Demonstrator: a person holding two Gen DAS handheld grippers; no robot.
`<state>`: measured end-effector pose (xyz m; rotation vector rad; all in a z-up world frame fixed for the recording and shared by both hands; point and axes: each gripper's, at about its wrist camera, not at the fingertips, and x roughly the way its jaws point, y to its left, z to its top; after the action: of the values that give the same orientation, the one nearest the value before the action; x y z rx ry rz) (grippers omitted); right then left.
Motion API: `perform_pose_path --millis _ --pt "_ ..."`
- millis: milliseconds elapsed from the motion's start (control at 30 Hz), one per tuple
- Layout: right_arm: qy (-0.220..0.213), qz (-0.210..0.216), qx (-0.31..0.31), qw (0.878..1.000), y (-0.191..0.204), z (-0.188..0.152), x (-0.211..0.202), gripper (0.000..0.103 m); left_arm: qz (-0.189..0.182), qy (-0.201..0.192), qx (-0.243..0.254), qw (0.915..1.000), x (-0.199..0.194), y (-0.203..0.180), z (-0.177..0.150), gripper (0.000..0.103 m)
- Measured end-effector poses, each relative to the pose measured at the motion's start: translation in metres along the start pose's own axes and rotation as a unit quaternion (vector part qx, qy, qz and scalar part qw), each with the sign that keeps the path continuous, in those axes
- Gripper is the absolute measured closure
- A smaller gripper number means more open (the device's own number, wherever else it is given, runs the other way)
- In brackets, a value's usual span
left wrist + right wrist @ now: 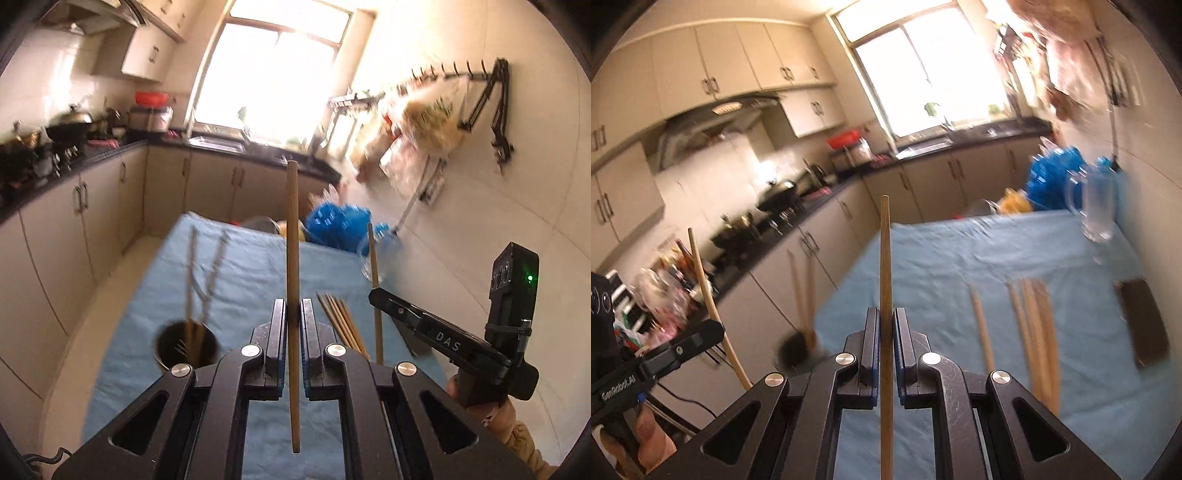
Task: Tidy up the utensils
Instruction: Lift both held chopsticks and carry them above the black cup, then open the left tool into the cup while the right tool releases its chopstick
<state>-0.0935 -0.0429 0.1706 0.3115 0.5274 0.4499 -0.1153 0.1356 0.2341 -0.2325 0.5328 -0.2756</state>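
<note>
Left gripper (293, 314) fingers clamping one wooden chopstick (292, 236); right gripper (885, 325) gripping another (885, 258), both hanging above blue-clothed desk (240, 258). Dark round holder (184, 345) holding two. Loose wooden bundle (1034, 332) lying on cloth, awaiting sorting.

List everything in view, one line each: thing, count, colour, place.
Wooden chopstick in left claw: one, tan, upright between the pads.
Wooden chopstick in right claw: one, tan, upright between the pads.
Loose wooden chopsticks: several, tan, lying on the cloth.
Dark round holder: one, black, on the cloth, two chopsticks inside.
Light blue tablecloth: one, covering the table.
Clear glass mug: one, far edge of the cloth.
Dark flat rectangular object: one, on the cloth by the wall.
Left claw: shut.
Right claw: shut.
</note>
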Motion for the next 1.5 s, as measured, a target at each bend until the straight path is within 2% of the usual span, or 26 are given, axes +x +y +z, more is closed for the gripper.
perform_pose_path --millis 133,200,300,500,767,967,1300,1367,1433,1500 --pt "-0.032 0.038 0.010 0.999 0.032 0.022 0.030 0.096 0.033 -0.025 -0.008 0.9991 -0.009 0.025 0.024 0.097" --pt "-0.052 0.043 0.008 0.998 0.046 0.029 0.046 0.096 0.051 -0.034 -0.016 0.9980 -0.005 0.041 0.034 0.097" --pt "-0.074 0.048 0.004 0.996 0.065 0.033 0.072 0.096 0.068 -0.036 -0.029 0.9966 0.008 0.063 0.045 0.097" --pt "-0.096 0.041 0.020 0.994 0.077 0.037 0.118 0.096 0.099 -0.025 -0.030 0.9943 0.052 0.091 0.052 0.097" --pt "-0.067 0.026 0.009 0.997 0.075 0.013 0.158 0.096 0.099 0.018 -0.055 0.9934 0.094 0.118 0.038 0.097" --pt "-0.045 0.017 -0.001 0.999 0.067 -0.005 0.162 0.095 0.091 0.026 -0.061 0.9936 0.100 0.122 0.028 0.097" --pt "-0.009 0.023 -0.020 0.999 0.068 -0.021 0.161 0.094 0.112 0.037 -0.066 0.9909 0.097 0.120 0.020 0.096" --pt "-0.006 0.026 -0.021 0.999 0.068 -0.021 0.159 0.091 0.115 0.042 -0.073 0.9898 0.095 0.121 0.019 0.096" --pt "-0.008 0.027 -0.019 0.999 0.066 -0.020 0.153 0.079 0.115 0.043 -0.080 0.9892 0.090 0.122 0.018 0.096" --pt "-0.013 0.026 -0.016 0.999 0.064 -0.020 0.145 0.073 0.116 0.042 -0.086 0.9886 0.084 0.122 0.017 0.090"
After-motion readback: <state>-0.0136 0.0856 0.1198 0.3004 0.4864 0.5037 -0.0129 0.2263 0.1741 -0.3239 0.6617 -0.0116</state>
